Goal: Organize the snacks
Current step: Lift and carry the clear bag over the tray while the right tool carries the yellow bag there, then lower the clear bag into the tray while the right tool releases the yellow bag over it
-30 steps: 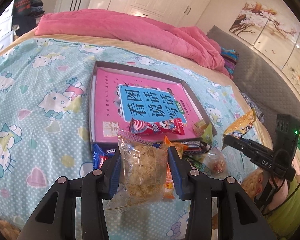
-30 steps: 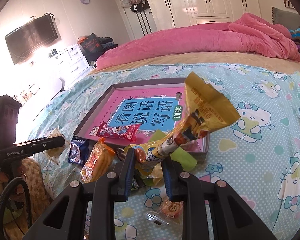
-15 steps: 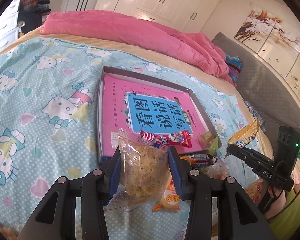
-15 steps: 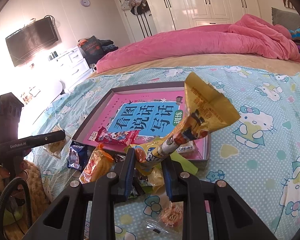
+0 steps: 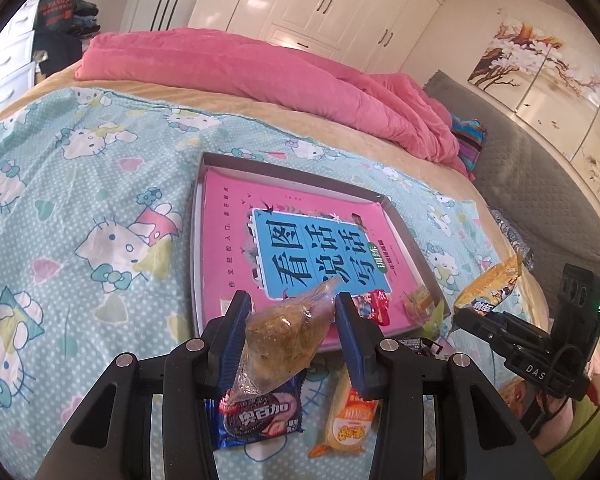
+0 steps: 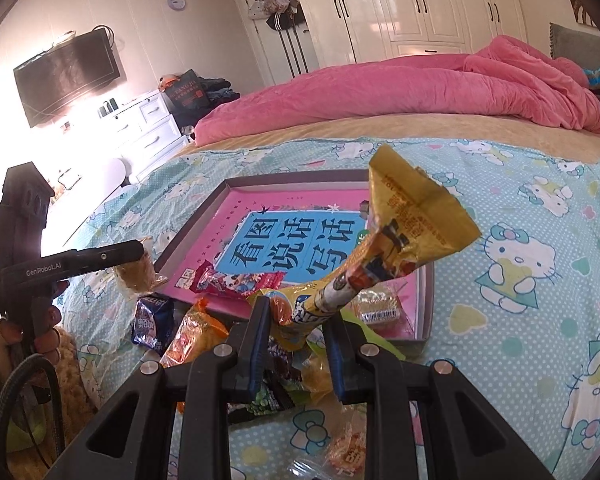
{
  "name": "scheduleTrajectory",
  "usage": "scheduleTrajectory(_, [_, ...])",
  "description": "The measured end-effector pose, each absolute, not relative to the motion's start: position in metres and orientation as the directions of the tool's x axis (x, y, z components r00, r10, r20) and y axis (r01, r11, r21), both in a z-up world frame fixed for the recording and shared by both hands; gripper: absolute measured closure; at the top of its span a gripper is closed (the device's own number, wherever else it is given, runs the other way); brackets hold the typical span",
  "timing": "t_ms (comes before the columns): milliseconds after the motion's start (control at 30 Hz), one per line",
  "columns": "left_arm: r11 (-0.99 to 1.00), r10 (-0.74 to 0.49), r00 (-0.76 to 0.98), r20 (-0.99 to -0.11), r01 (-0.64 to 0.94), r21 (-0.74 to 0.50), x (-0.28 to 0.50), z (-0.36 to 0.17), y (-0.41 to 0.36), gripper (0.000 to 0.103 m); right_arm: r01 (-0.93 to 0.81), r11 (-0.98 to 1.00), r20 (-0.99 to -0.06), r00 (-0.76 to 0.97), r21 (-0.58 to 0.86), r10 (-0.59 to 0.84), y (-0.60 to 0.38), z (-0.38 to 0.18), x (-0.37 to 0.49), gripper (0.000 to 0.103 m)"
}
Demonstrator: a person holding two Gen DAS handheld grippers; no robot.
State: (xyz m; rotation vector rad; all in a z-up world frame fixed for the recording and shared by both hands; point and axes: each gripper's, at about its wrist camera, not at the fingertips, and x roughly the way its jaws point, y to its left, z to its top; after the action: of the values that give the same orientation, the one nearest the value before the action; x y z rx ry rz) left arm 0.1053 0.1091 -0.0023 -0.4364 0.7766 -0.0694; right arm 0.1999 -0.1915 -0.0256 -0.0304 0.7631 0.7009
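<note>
We are pinching a clear-wrapped cake [image 5: 286, 340] in the left claw [image 5: 290, 334] above the grey tray [image 5: 198, 240], near its front edge. The tray is lying on the bed and holding a pink book [image 5: 300, 240], a red packet [image 6: 236, 280] and a gold-wrapped biscuit [image 6: 376, 306]. Our right claw [image 6: 296, 326] is squeezing a yellow snack bag [image 6: 404, 224].

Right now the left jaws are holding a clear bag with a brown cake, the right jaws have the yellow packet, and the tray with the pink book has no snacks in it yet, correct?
Not quite. The tray already has snacks in it: a red packet and a small clear-wrapped cake lie on the pink book, as the right wrist view shows. The clear bag and the yellow packet are held as you said.
</note>
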Motion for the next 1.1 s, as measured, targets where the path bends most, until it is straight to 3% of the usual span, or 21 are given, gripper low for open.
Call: scheduleTrajectory(1100, [0.928,-0.194,0.652,-0.733,-0.120,-0.353,0.155,-0.033,0.111,0.065,-0.572,0.795,-0.679,0.504,0.201,0.534,-0.164,-0.035,0.227,0.076])
